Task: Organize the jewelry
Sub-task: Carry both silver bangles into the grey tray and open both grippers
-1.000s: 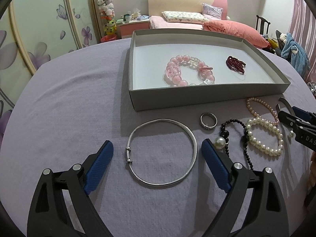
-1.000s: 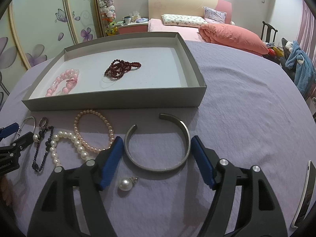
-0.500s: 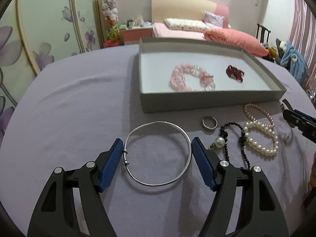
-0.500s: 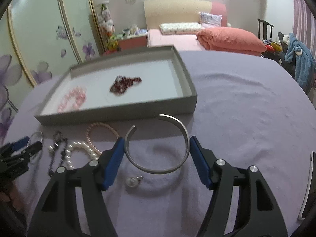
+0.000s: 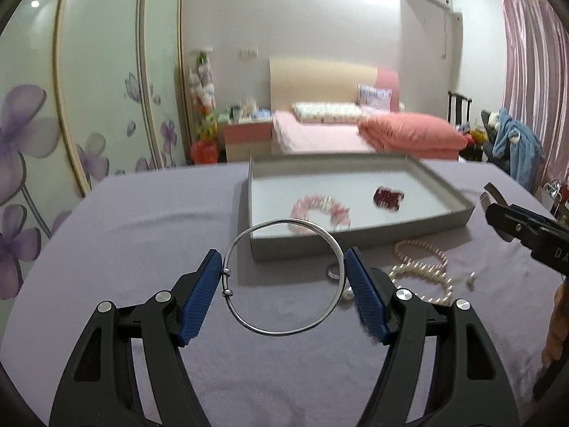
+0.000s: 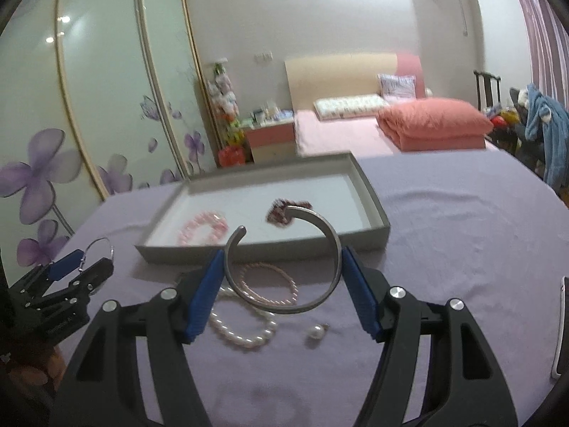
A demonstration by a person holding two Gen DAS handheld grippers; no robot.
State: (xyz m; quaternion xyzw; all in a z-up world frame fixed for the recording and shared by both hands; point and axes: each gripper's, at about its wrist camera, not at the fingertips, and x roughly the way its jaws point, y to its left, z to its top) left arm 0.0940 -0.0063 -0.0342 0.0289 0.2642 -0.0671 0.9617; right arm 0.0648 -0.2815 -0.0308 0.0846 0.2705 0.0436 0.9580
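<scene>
My room is dim and purplish; ceiling light glares off the wall ahead of my tongs. The tray [image 5: 359, 240] beyond them is motion-blurred, my fingers [image 6: 204, 293] sharp, edges bowed and black-cornered

Both tools share one build. The left gripper [image 5: 282, 284] has matte black plastic arms with triangular cut-outs, round silver screw heads at the pivots, and blue ribbed pads [image 5: 199, 299] lining its fingers. The right gripper [image 6: 282, 288] looks identical; seen from the left wrist view, its black side carries pale lettering, with bare skin behind it.
</scene>
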